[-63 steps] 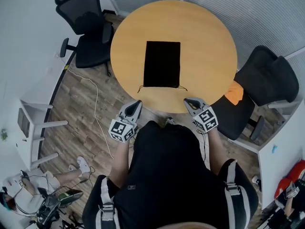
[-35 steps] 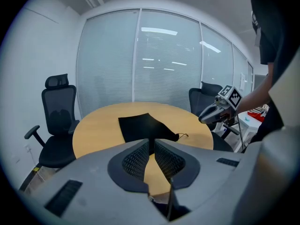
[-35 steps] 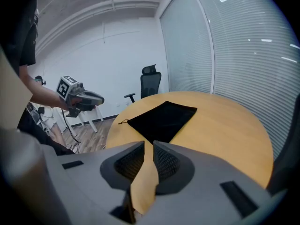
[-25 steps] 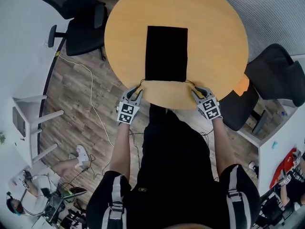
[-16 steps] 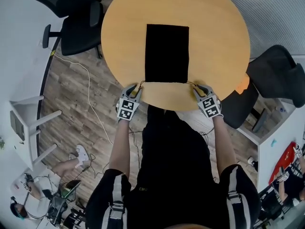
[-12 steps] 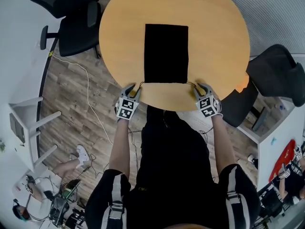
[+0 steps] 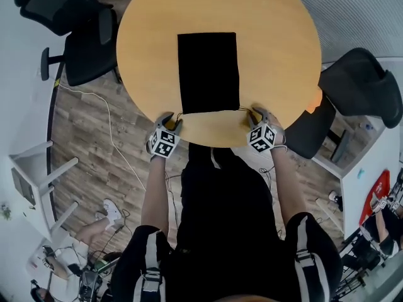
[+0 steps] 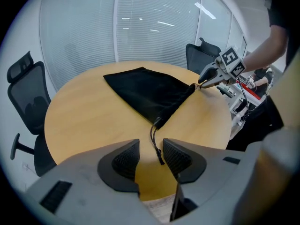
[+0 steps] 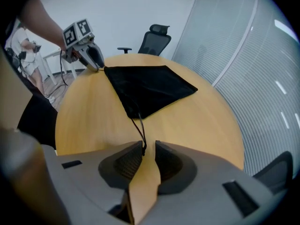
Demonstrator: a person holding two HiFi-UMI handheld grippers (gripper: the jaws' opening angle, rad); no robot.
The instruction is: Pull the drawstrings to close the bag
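A round table of light wood (image 7: 277, 36) is seen from above, and a flat, black, rectangular fabric bag (image 7: 208, 71) is laid on it, its drawstring end turned toward the person. Two black mesh office chairs are set off the table, one (image 7: 69, 17) beyond the bag's far left corner and one (image 7: 356, 87) out to the bag's right. The grey left gripper (image 8: 151, 156) is held just off the bag's near left corner. Its jaws have just been opening and are spread, and the knotted end of the thin black left drawstring (image 8: 154, 139) is found between the pads, pressed by neither (bare wood is seen on either side of the cord). The grey right gripper (image 9: 148, 156) is held just off the bag's near right corner, its jaws parted by a narrower gap. The tip of the thin black right drawstring (image 9: 139, 128) is seen in that gap, close against one pad but not pinched.
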